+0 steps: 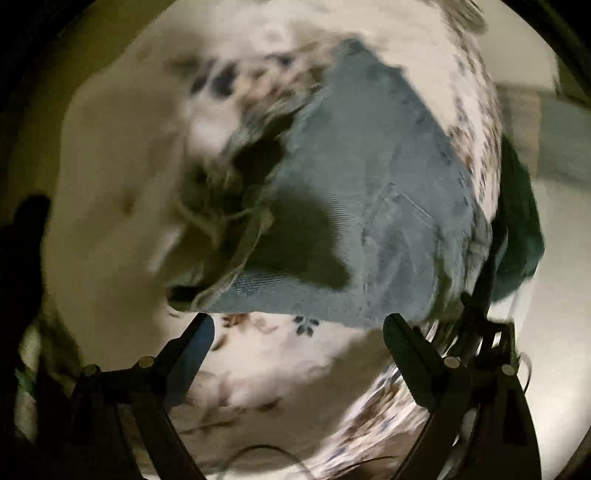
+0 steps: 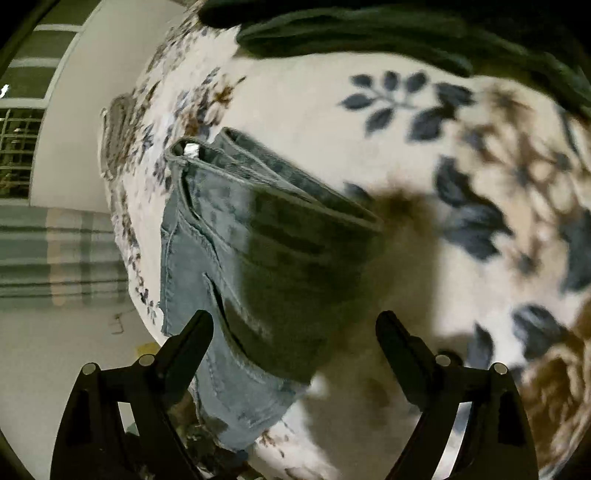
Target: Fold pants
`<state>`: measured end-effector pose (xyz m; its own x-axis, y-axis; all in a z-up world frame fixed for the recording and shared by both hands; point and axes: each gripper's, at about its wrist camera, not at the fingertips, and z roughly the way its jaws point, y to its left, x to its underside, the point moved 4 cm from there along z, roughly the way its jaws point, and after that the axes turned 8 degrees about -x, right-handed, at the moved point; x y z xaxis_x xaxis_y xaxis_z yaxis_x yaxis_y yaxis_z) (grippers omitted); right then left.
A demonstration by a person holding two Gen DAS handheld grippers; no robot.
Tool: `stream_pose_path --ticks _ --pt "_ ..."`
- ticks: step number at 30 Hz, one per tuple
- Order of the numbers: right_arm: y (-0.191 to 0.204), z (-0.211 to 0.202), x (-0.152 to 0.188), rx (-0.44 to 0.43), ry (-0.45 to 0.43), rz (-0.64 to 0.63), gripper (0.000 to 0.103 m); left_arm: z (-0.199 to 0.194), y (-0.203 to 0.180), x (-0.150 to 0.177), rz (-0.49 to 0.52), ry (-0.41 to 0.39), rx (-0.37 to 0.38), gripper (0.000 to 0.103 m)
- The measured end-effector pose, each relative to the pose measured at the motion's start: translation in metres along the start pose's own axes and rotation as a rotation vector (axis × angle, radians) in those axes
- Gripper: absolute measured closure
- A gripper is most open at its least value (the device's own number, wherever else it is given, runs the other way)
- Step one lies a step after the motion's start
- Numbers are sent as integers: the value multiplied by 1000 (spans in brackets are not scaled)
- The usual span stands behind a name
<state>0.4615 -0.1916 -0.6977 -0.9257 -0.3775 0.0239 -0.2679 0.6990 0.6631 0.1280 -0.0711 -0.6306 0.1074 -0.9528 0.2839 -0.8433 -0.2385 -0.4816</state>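
Both grippers, left [image 1: 298,325] and right [image 2: 294,323], fingers apart, hover over folded jeans [image 1: 369,206] on bedspread [image 2: 461,147].

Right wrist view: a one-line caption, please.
Open right gripper above folded light-blue denim jeans on a white floral bedspread.

Under me a white bedspread [image 2: 310,110] printed with dark blue leaves and brown flowers covers the bed; a dark green cloth [image 2: 369,33] lies along its far edge in my right view, and in my left view a dark green cloth [image 1: 521,206] hangs by the bed's right edge; past the bed's left edge I see pale floor [image 2: 55,339], a plaid green-and-beige fabric [image 2: 55,254], and a white wall [image 2: 92,110].
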Motion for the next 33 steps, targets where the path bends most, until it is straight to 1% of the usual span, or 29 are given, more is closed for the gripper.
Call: stream_pose_path --ticks 1,4,6,7,8,9,10,11,12,13,15,16,18,20,22,24,25,26,27,28,29,30,31,32,33 --pt "0 3 -2 -10 3 -18 12 6 2 -3 -50 -13 21 10" --pt "3 13 -8 -22 11 -46 12 13 3 -17 -138 -73 52 10" --pt "3 18 -13 -42 6 -40 13 14 2 -23 -186 -109 50 10" --pt "0 18 -15 -70 -7 -22 15 13 2 -25 -209 -124 47 10" --pt "-2 18 -17 -90 -18 -6 23 10 -1 -28 -235 -149 40 13" --pt "-6 16 -17 -104 -29 13 29 7 0 -29 -247 -166 28 18" --pt "-12 14 -19 -120 -52 47 32 4 -2 -31 -252 -187 22 35" --pt "-15 14 -20 -127 -67 65 43 -2 -7 -35 -245 -222 23 59" --pt "-20 12 -19 -130 -89 85 47 -5 -12 -38 -229 -240 27 66" --pt "-22 11 -17 -140 -103 98 50 -8 -19 -44 -201 -251 46 68" --pt "-22 6 -9 -130 -137 94 61 -13 -27 -49 -157 -262 60 70" --pt "-20 3 -5 -123 -150 88 65 -16 -29 -51 -131 -261 66 71" --pt "-15 -6 4 -130 -173 94 68 -27 -30 -52 -57 -259 71 72" --pt "-8 -20 21 -144 -191 100 69 -38 -22 -50 -6 -252 88 72" --pt "-6 -30 40 -150 -188 105 69 -49 -10 -53 46 -233 91 72" --pt "-8 -35 61 -132 -164 105 68 -49 7 -52 61 -217 89 72" --pt "-11 -32 71 -127 -135 108 67 -46 15 -53 57 -208 105 70" --pt "-16 -28 77 -123 -118 105 62 -40 22 -54 47 -194 114 69" --pt "-21 -23 79 -113 -102 109 54 -32 29 -57 22 -177 126 67" --pt "-30 -16 79 -102 -78 133 52 -26 34 -56 -1 -165 142 61" --pt "-36 -12 78 -106 -73 151 50 -19 37 -60 -19 -156 162 55" --pt "-42 -9 77 -109 -68 163 47 -17 38 -61 -21 -161 179 53" --pt "-46 -7 75 -118 -61 177 46 -15 36 -62 -15 -171 194 47" --pt "-48 -6 74 -141 -56 189 43 -15 33 -63 -4 -178 210 35" --pt "-48 -5 74 -141 -50 182 42 -14 26 -64 22 -189 232 30"
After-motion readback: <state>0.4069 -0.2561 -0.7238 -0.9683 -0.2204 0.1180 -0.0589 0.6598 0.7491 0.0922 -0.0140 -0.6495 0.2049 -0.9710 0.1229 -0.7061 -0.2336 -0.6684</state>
